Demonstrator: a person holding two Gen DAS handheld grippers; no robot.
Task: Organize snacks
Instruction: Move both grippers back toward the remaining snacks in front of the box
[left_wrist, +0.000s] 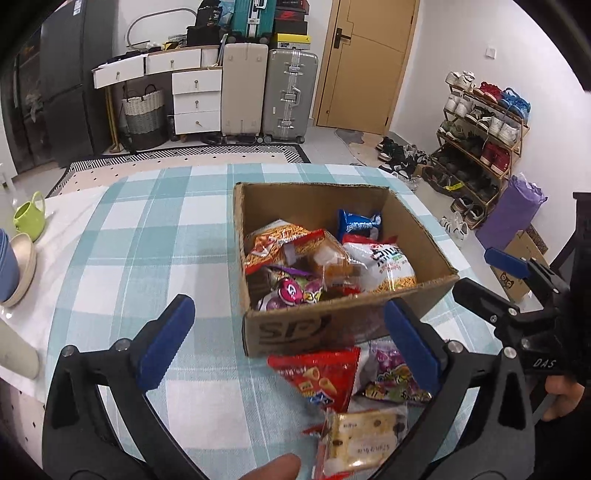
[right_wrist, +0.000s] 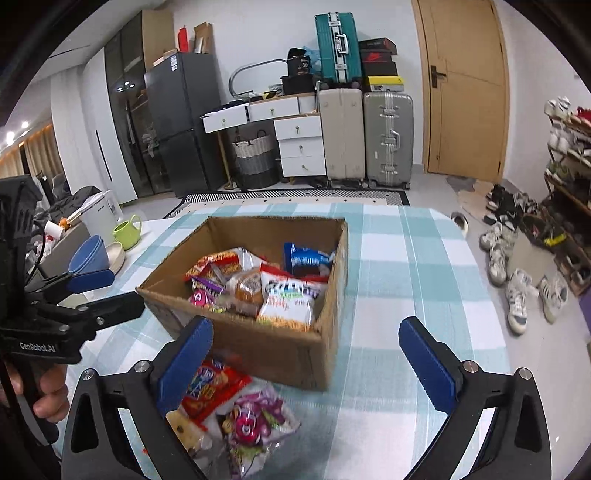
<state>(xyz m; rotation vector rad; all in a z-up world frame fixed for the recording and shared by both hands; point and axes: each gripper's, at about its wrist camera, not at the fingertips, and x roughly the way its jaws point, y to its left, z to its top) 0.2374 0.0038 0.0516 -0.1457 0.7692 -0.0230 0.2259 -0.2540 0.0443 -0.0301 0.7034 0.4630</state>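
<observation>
While both grippers gape empty, box near edge fronts loose packets.

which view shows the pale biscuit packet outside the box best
The left wrist view: the biscuit packet lies nearly whole below the red snack bag. In the right wrist view only a corner of it shows, behind the right hand-held gripper's finger.

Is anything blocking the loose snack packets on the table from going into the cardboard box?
Nothing visible blocks the way. The red packet, purple packet and pale biscuit packet lie on the tablecloth just in front of the cardboard box, whose top is open. Only its near wall must be cleared.
</observation>
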